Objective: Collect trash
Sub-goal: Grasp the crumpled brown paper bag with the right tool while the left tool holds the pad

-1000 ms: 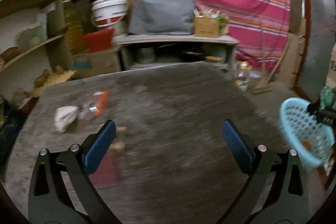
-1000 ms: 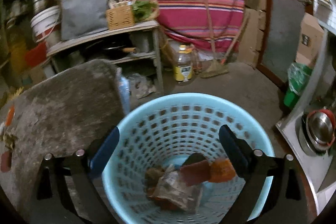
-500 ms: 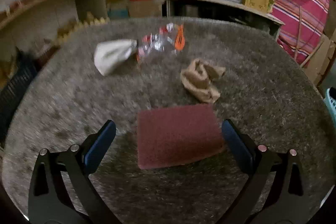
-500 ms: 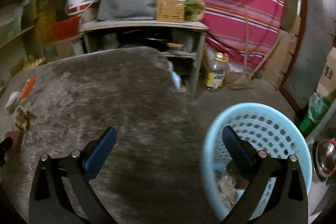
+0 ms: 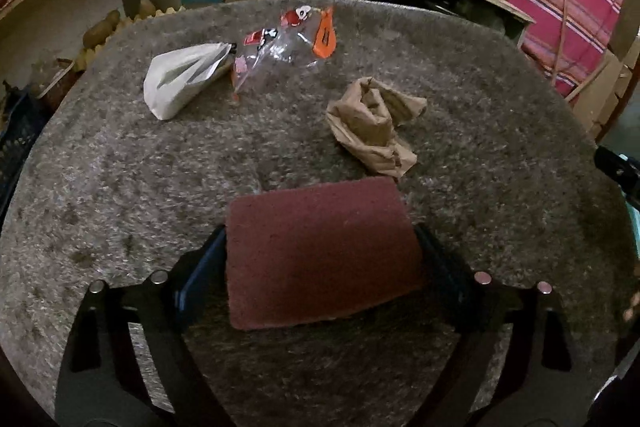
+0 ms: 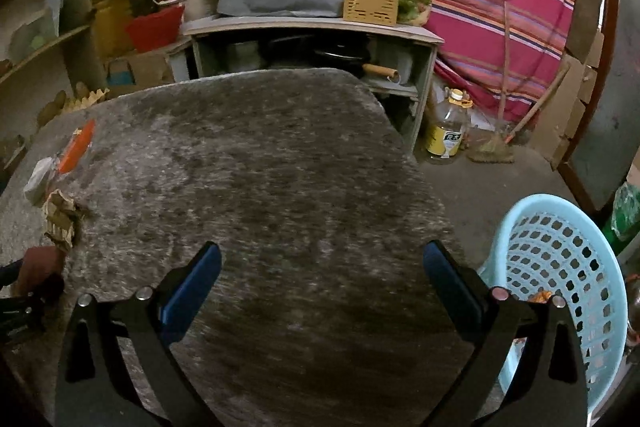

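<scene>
Left gripper [image 5: 320,259] straddles the maroon pad [image 5: 320,255] lying flat on the desk [image 5: 120,187]; its jaws have just been closing, flanking the pad's side edges, contact unconfirmed. The pad's long axis runs across, jaw to jaw, suiting a pinch. Beyond lie crumpled brown paper [image 5: 372,127], a white wrapper [image 5: 184,79] and a clear bag [image 5: 288,43]. Right gripper [image 6: 320,291] hovers wide, empty, beside the basket [image 6: 560,267].
</scene>
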`<state>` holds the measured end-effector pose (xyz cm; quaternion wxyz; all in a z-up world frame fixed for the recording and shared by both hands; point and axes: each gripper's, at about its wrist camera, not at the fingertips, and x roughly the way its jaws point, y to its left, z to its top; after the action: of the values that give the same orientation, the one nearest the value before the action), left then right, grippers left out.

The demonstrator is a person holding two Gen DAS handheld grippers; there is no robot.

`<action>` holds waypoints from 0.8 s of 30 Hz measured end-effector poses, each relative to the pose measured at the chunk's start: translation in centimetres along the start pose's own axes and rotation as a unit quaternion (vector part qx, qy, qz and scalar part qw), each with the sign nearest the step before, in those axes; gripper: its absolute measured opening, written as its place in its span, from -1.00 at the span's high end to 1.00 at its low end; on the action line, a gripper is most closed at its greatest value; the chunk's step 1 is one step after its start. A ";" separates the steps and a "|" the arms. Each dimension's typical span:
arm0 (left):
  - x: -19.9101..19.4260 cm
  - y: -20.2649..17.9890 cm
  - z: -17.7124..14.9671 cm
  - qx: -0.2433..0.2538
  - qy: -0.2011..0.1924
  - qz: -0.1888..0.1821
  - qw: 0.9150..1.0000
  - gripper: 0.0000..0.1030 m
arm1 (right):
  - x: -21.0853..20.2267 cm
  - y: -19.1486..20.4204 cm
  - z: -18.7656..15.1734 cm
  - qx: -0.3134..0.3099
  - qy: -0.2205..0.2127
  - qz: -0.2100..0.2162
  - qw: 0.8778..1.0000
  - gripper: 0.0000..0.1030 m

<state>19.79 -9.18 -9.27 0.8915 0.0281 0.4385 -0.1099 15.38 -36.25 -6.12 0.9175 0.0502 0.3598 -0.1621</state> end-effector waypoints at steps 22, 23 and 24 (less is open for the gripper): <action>-7.0 15.0 2.7 -0.045 -0.158 0.156 0.974 -0.69 | 1.6 14.4 -0.1 -0.044 0.039 0.130 0.990 -0.92; -7.0 15.7 2.7 -0.053 -0.156 0.158 0.974 -0.69 | 1.8 15.6 -0.3 -0.056 0.046 0.134 0.988 -0.92; -7.1 16.6 2.8 -0.063 -0.154 0.158 0.973 -0.69 | 1.8 16.2 -0.4 -0.064 0.049 0.136 0.987 -0.92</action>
<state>21.47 7.80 -2.76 0.9544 0.0233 0.2920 0.0568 21.80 -21.37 -8.03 0.9136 0.0479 0.4037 -0.0094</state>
